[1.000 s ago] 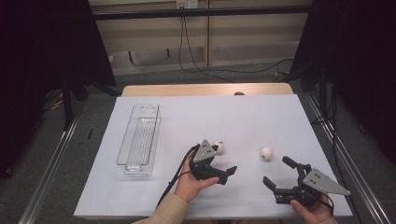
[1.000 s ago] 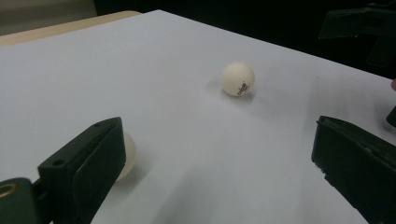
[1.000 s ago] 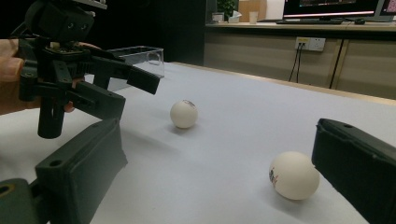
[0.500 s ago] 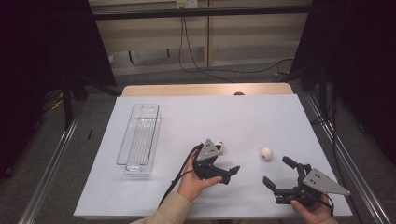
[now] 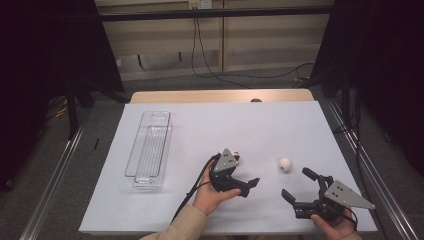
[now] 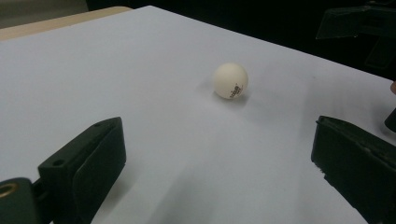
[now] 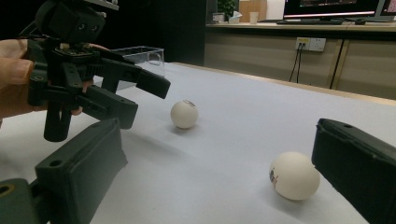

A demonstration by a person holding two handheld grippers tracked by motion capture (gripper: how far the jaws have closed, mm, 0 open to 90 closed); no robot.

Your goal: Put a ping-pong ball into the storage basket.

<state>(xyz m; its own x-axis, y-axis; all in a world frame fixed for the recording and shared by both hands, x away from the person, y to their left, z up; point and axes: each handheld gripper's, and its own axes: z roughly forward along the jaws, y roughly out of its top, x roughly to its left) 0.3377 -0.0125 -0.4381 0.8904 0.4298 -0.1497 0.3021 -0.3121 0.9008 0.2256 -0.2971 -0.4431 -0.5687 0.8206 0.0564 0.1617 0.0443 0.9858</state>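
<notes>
Two white balls lie on the white table (image 5: 200, 125). One ball (image 5: 285, 163) rests right of centre, also seen as the ball (image 6: 230, 80) and the near ball (image 7: 294, 175). The other ball (image 5: 235, 155) peeks out behind the left gripper's grey plate; the right gripper view has this ball (image 7: 184, 114) farther off. My left gripper (image 5: 250, 186) (image 6: 217, 140) is open and empty, pointing right at the first ball from a short distance. My right gripper (image 5: 295, 182) (image 7: 215, 140) is open and empty near the front edge, just short of that ball.
A clear plastic bin (image 5: 150, 147) (image 7: 140, 55) stands lengthwise on the left side of the table. A hand holds the left gripper (image 7: 147, 100) low over the table. The right gripper (image 6: 359, 23) shows as a dark shape beyond the ball.
My left gripper has shifted slightly to the right, and now partly covers the ball beside it. The right gripper and the other ball have not moved.
</notes>
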